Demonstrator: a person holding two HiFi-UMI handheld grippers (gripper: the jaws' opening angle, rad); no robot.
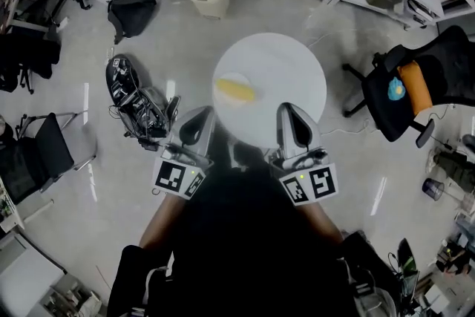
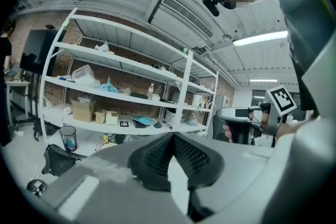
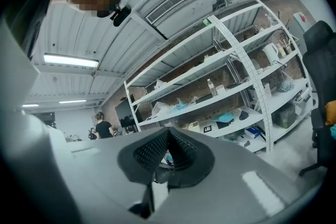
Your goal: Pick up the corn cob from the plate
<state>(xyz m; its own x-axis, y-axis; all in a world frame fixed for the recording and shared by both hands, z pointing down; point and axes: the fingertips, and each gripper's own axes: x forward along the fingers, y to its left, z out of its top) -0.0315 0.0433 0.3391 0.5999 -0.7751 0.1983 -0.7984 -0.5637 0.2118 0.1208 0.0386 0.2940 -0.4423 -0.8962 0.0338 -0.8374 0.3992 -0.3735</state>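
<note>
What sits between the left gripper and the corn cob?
Only the plate's bare rim and a sliver of white table, seen in the head view.

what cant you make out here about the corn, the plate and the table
- Corn cob: seen in the head view only, small and blurred, so its surface detail is lost. Both gripper views aim at the shelves and miss it.
- Plate: head view, white on the white table, so its rim barely shows.
- Table's near edge: head view, partly covered by the left tool and right tool.
</note>
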